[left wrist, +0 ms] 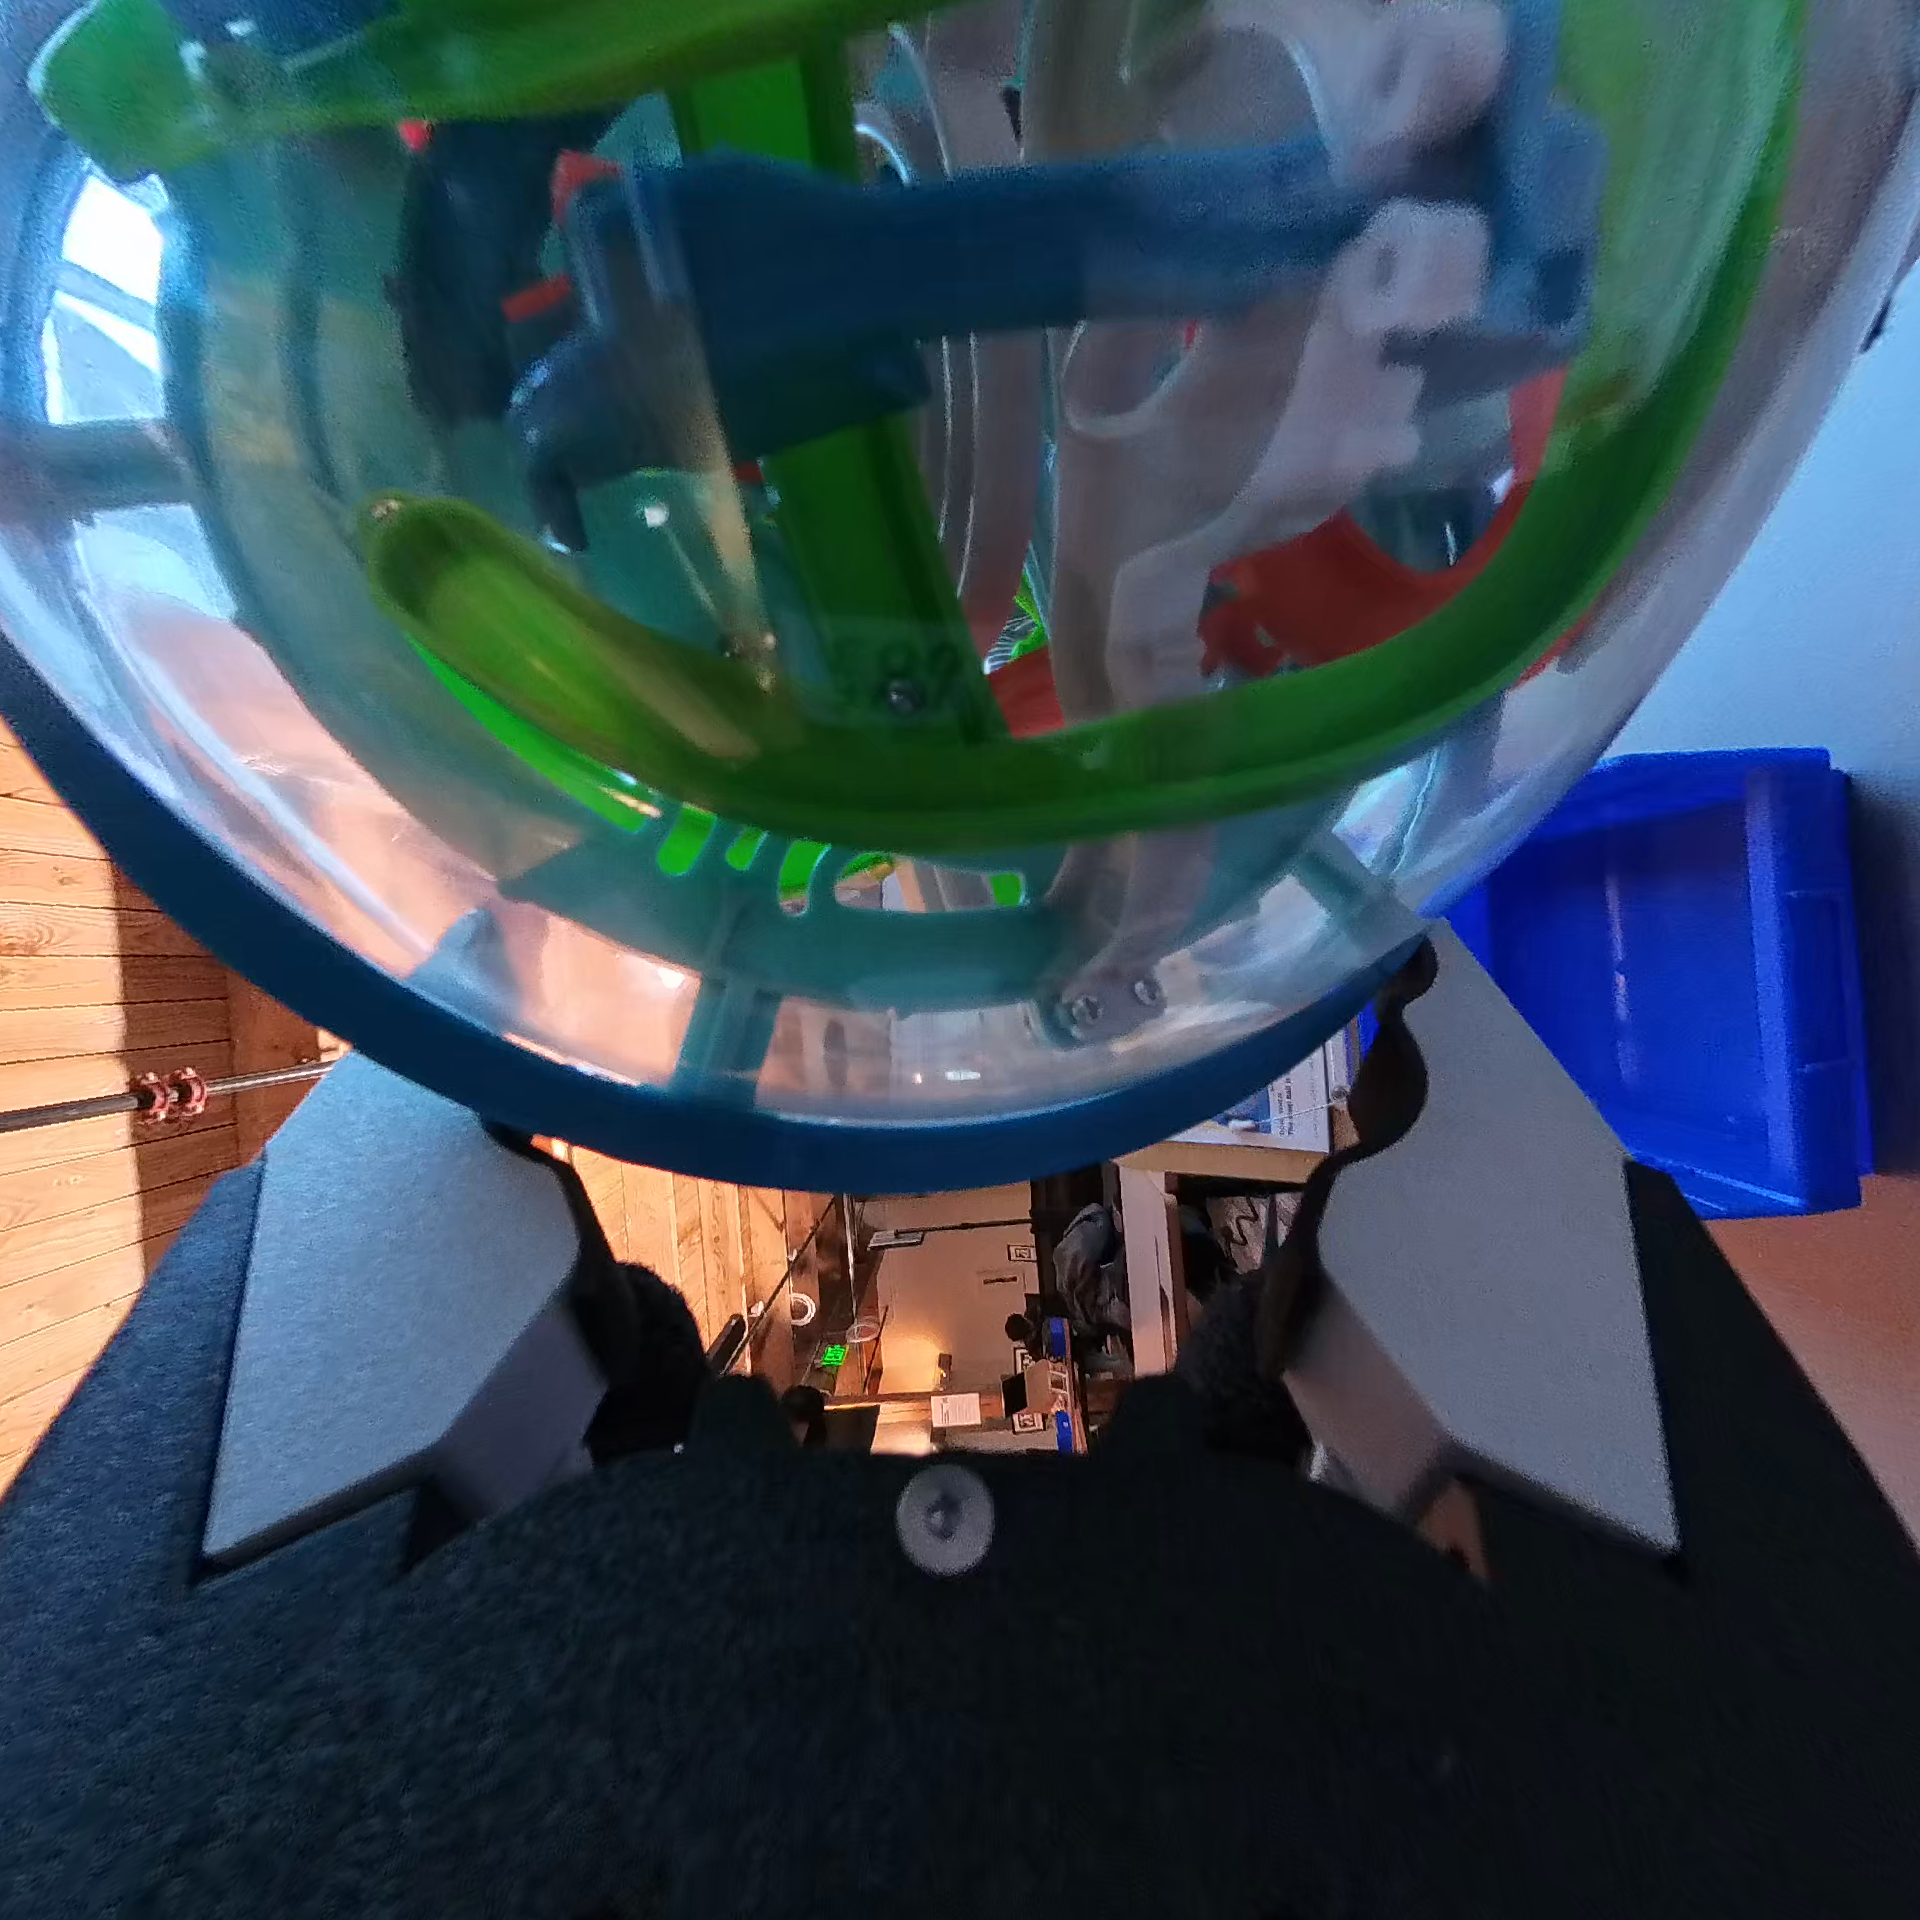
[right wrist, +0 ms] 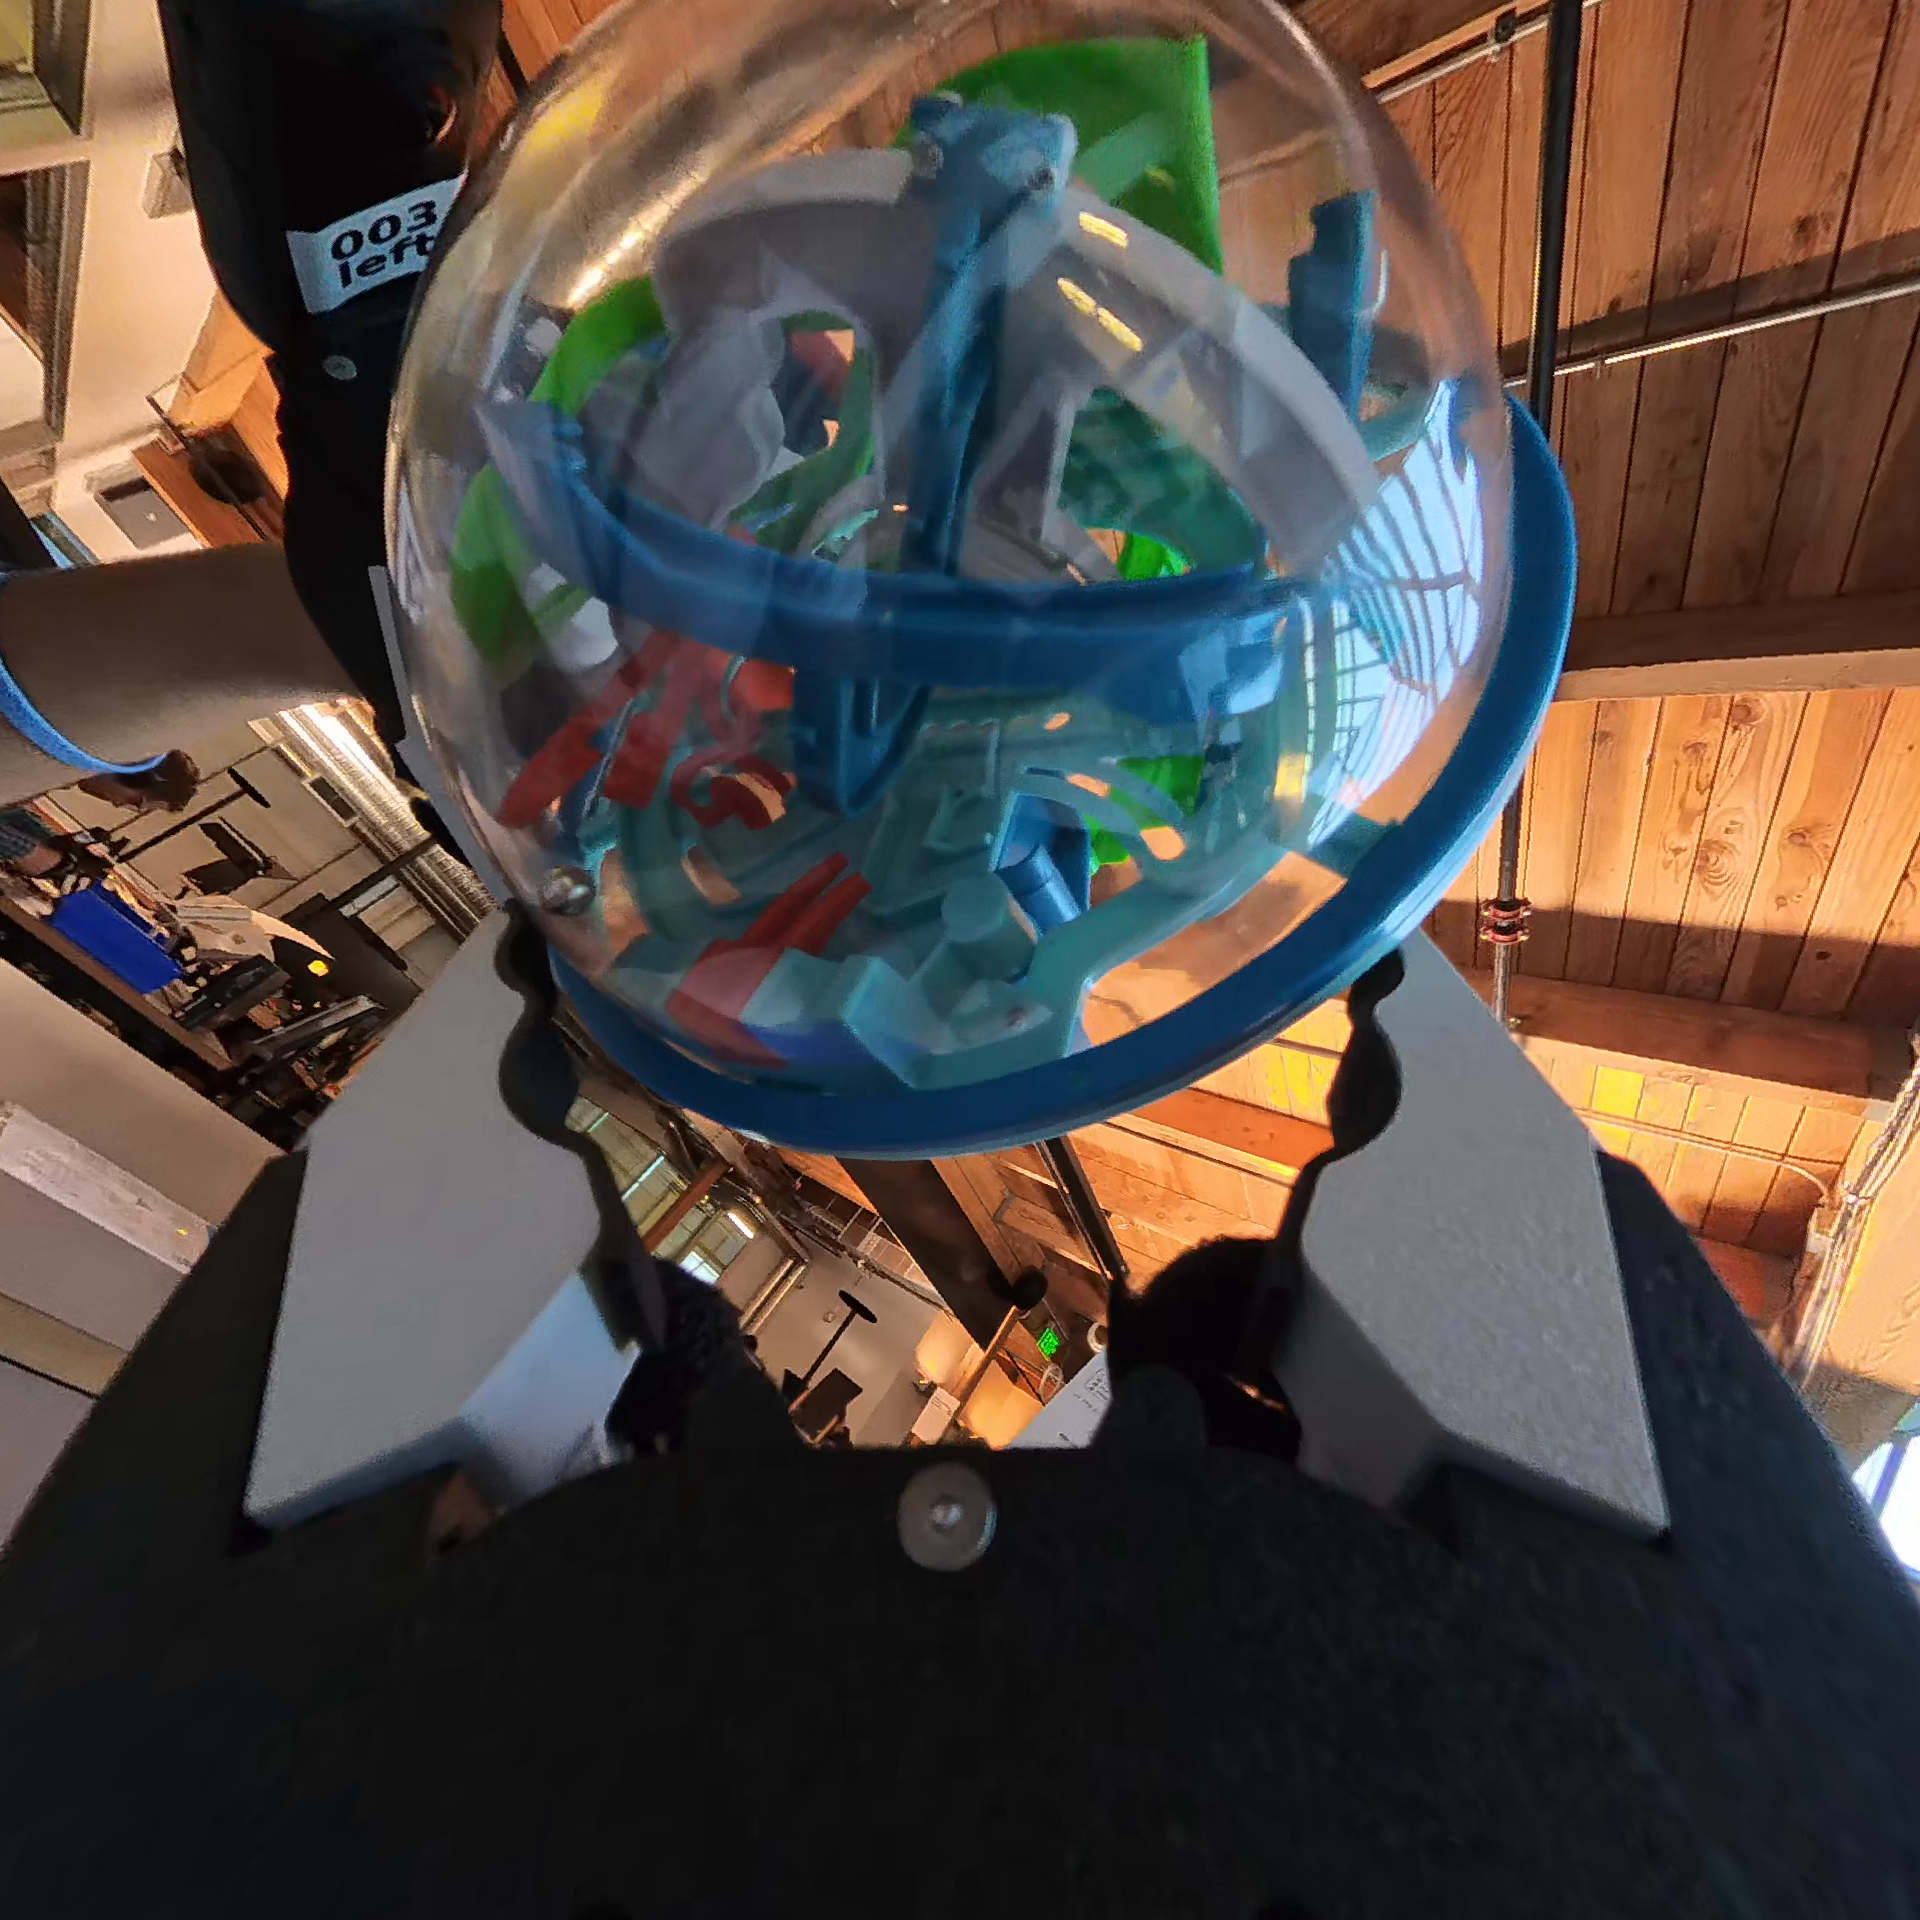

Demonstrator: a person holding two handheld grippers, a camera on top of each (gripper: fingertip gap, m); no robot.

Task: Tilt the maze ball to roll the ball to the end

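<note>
Both tongs clamping maze ball, steel ball low

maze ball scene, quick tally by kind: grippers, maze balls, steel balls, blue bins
grippers: 2 (left gripper, right gripper)
maze ball: 1
small steel ball: 1
blue bin: 1
total: 5

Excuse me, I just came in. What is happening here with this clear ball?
A person holds the maze ball up in the air between two hand-held grippers, the left gripper and the right gripper, each with its fingers at the blue ring. A small steel ball sits low inside, by the shell. Coloured tracks fill the sphere.
</note>
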